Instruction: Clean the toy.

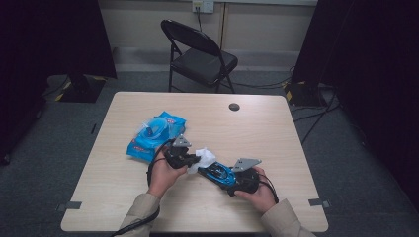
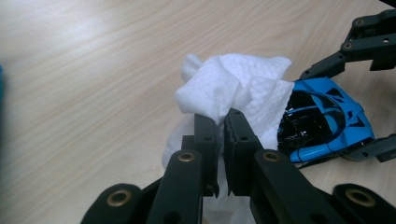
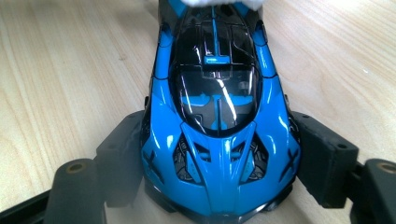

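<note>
Left side first: I see a blue wipes pack (image 1: 154, 135) lying flat on the surface (image 1: 257, 133), left of centre, with a round lid on top. It sits just beyond my left gripper (image 1: 190, 159), well clear of the car.

My left gripper has its jaws pinched almost together on a crumpled white wipe (image 2: 233, 88). The left gripper view shows the wipe bunched above the fingertips and hanging below them too. The wipe touches one end of the toy car (image 2: 327, 121); which end it is I cannot tell from that angle. In the high view the wipe (image 1: 206, 157) sits between the two grippers, near the middle of the surface.

The blue and black toy car (image 3: 217, 121) lies right of the wipe, toward the near edge. My right gripper (image 3: 217, 163) holds it, jaws spread wide, one pad (image 3: 322, 158) against each flank of the body. In the right gripper view the white wipe covers the car's far end at the top edge. In the high view the car (image 1: 220, 173) points diagonally, far-left to near-right, with my right hand (image 1: 259, 190) behind it.

Far off, a black folding chair (image 1: 197, 54) stands beyond the surface.
</note>
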Action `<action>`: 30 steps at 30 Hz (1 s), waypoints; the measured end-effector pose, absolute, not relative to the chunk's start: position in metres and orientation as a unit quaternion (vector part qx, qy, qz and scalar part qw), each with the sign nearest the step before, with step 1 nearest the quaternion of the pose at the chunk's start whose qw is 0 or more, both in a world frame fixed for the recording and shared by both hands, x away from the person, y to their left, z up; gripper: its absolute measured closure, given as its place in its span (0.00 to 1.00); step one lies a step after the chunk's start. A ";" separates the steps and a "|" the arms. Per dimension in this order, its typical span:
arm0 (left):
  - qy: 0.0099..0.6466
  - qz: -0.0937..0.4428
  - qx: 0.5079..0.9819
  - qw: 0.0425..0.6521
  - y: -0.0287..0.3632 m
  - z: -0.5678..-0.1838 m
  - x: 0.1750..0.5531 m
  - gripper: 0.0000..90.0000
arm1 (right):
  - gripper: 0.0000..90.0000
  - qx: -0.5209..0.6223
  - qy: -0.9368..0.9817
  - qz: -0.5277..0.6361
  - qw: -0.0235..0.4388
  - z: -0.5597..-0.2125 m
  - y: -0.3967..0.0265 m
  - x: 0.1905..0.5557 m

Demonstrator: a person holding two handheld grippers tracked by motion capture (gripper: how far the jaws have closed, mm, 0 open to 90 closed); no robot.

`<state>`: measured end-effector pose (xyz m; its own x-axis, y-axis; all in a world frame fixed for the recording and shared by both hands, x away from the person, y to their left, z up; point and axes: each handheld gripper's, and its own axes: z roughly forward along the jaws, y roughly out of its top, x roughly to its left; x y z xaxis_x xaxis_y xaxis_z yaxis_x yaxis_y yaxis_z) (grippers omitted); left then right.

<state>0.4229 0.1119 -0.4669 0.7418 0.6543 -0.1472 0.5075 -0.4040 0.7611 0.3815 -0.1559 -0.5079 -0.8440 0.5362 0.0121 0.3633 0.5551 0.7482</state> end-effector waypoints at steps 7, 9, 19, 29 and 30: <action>0.346 0.082 0.820 0.449 0.115 -0.449 0.421 0.95 | 0.29 0.257 0.875 0.396 0.109 -0.508 -0.156 0.382; 0.337 0.076 0.821 0.454 0.110 -0.446 0.418 0.95 | 0.29 0.257 0.875 0.396 0.109 -0.508 -0.156 0.382; 0.292 0.048 0.836 0.463 0.071 -0.440 0.409 0.94 | 0.29 0.257 0.875 0.396 0.109 -0.508 -0.156 0.382; 0.254 0.015 0.865 0.432 0.025 -0.463 0.401 0.94 | 0.29 0.257 0.875 0.396 0.110 -0.508 -0.156 0.382; 0.251 0.015 0.868 0.429 0.022 -0.466 0.401 0.94 | 0.29 0.256 0.875 0.395 0.110 -0.508 -0.156 0.382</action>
<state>0.4010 0.0216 -0.4658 0.8736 0.4481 -0.1897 0.4231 -0.5067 0.7512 0.3816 -0.1559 -0.5080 -0.8444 0.5356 0.0107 0.3620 0.5557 0.7484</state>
